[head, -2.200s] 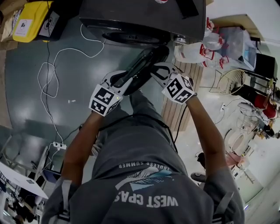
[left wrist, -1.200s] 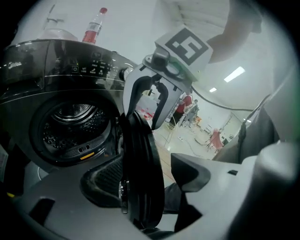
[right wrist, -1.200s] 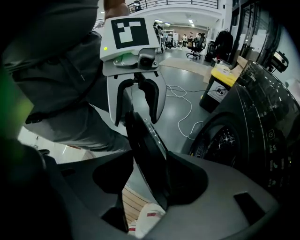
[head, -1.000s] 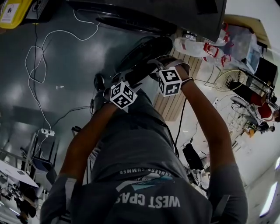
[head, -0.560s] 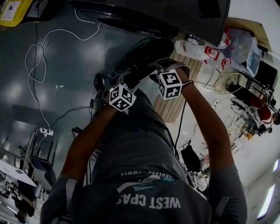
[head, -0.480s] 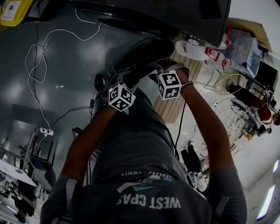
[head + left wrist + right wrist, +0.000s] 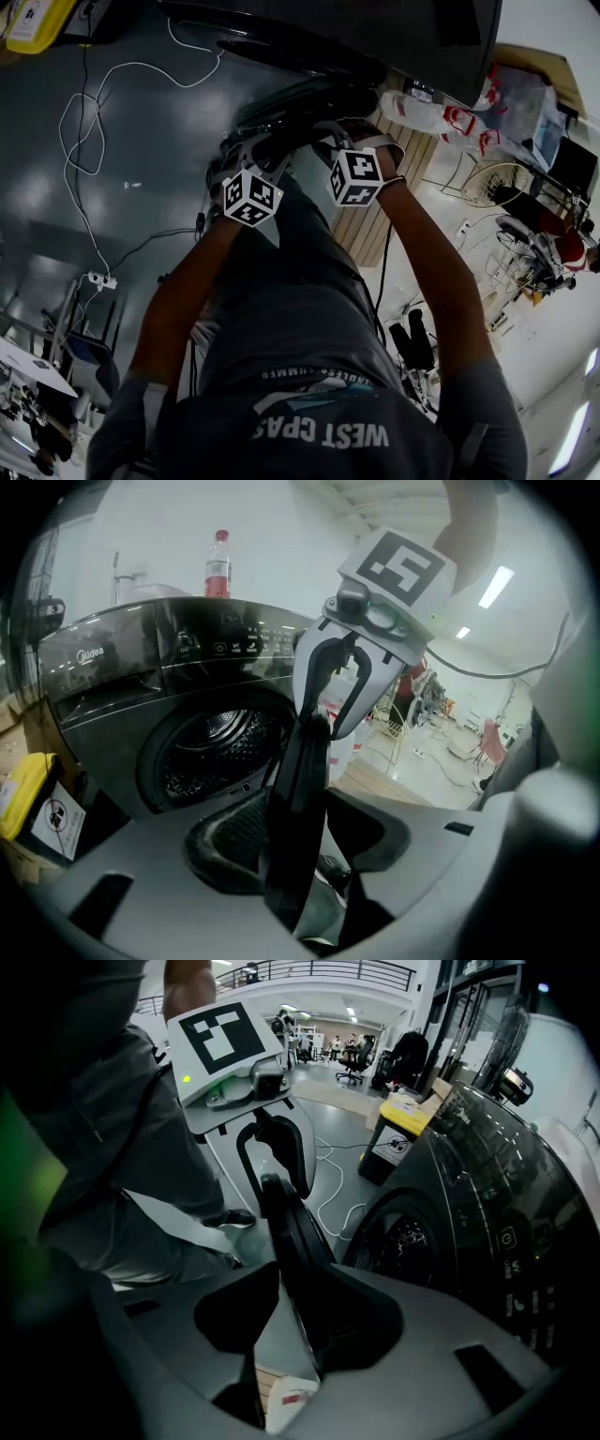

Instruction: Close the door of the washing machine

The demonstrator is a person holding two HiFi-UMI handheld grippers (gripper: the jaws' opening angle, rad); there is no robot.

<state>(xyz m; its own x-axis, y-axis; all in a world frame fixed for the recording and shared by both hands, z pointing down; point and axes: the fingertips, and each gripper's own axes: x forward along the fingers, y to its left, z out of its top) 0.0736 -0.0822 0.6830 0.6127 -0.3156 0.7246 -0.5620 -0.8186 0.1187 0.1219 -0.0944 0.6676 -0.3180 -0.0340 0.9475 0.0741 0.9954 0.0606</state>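
The dark front-loading washing machine (image 7: pixel 375 28) stands at the top of the head view, its round drum opening (image 7: pixel 211 752) uncovered. Its dark round door (image 7: pixel 300 103) stands swung out, edge-on toward me. My left gripper (image 7: pixel 251 155) grips the door rim (image 7: pixel 300 799) from the left. My right gripper (image 7: pixel 333 133) grips the same rim (image 7: pixel 295 1241) from the right. Both sets of jaws have just been closing, with the rim between them, and the pads now touch it. Each gripper view shows the other gripper across the door.
A white cable (image 7: pixel 84 131) loops over the grey floor to a power strip (image 7: pixel 98 279). A yellow bin (image 7: pixel 33 19) sits at the far left. A wooden pallet (image 7: pixel 375 216) and plastic bags (image 7: pixel 431 112) lie right of the door. A bottle (image 7: pixel 217 564) stands on the machine.
Both marker cubes have shifted left and slightly up in the head view, and the door rim has moved with them. Two seconds ago the grippers stood wider apart around the door.
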